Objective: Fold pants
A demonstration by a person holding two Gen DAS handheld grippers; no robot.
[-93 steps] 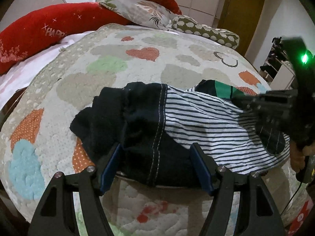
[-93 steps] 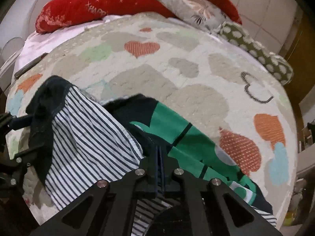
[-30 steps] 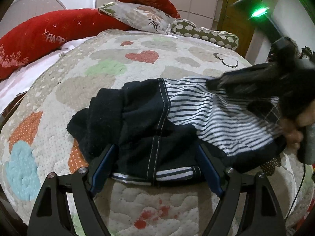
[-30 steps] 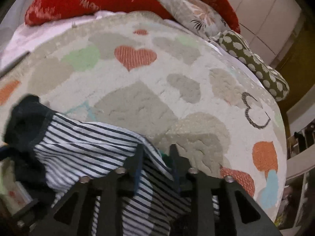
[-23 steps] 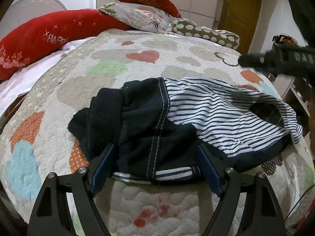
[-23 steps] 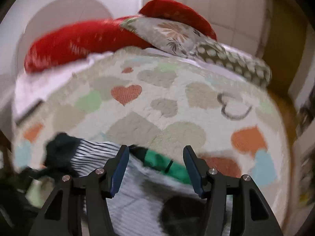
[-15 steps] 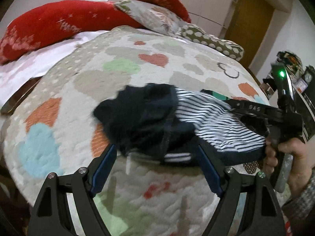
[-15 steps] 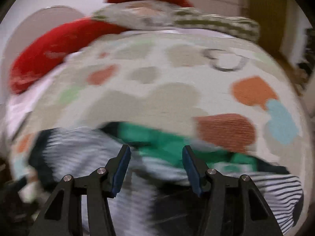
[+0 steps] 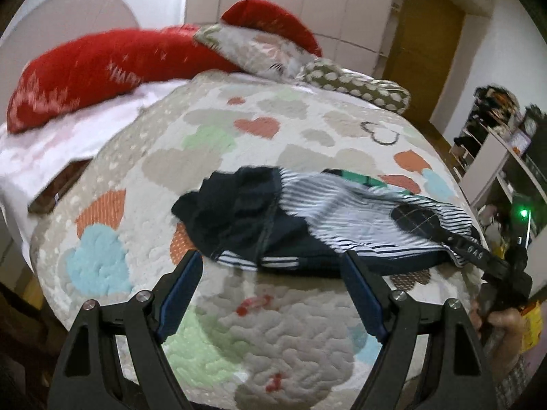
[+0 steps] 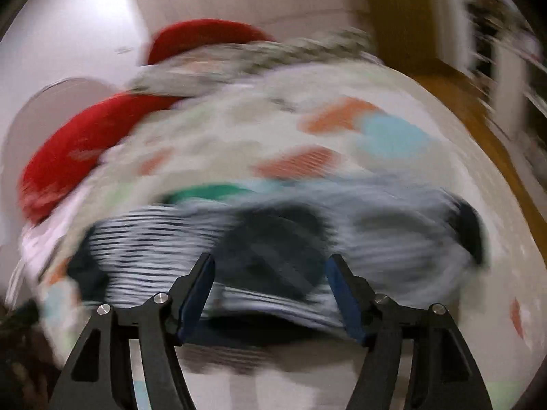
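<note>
bed (image 9: 212, 126): one, under a quilt printed with hearts. it carries everything, a wide soft surface to lay cloth flat on.
pillows (image 9: 85, 75): four that i can count at the head end, two red, one floral, one dotted. they sit well apart from the clothes, out of the working space.
pants (image 9: 342, 218): one pair, as far as i can tell, lying near the foot edge of the bed just ahead of both my tools. striped white and dark cloth, with dark blue cloth bunched at its left end and a dark patch toward the right. i judge it partly folded and loose, since nothing pins it.
green cloth (image 9: 355, 176): one piece peeking out behind the pants. i cannot tell whether it belongs to them or is a separate garment.
left fingers (image 9: 271, 294): two, spread wide and holding nothing, above the quilt just short of the near hem. i judge they are apart to take that edge next.
right fingers (image 10: 271, 295): two, also spread and empty, pointed at the dark patch. this view is badly blurred, so i cannot say whether they touch the cloth.
</note>
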